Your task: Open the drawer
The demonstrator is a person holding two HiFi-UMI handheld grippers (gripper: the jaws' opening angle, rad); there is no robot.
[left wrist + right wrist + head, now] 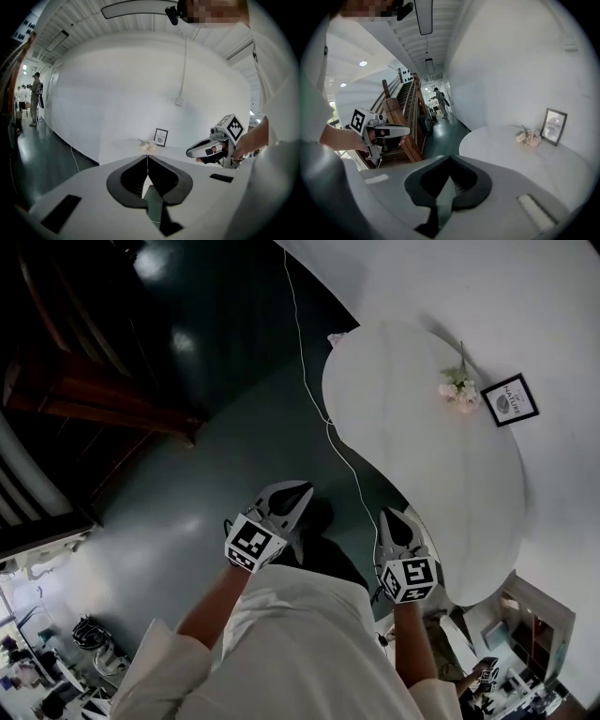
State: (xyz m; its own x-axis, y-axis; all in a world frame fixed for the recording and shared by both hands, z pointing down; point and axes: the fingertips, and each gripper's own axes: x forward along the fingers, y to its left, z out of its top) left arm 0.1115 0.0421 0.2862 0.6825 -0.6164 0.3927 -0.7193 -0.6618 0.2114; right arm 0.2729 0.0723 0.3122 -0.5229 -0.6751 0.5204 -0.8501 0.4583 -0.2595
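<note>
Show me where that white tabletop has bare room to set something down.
Most of the white tabletop is bare: the whole stretch from its rounded near edge up to the flowers. The only crowded bit is by the wall, where the flowers and the framed picture stand close together.

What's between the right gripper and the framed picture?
Bare white tabletop, then a pink flower sprig beside the framed picture; right gripper view shows it.

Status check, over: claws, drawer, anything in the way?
Left claw shut, empty. Right claw shut, empty. No drawer in sight; white table ahead. Cable runs beside it.
</note>
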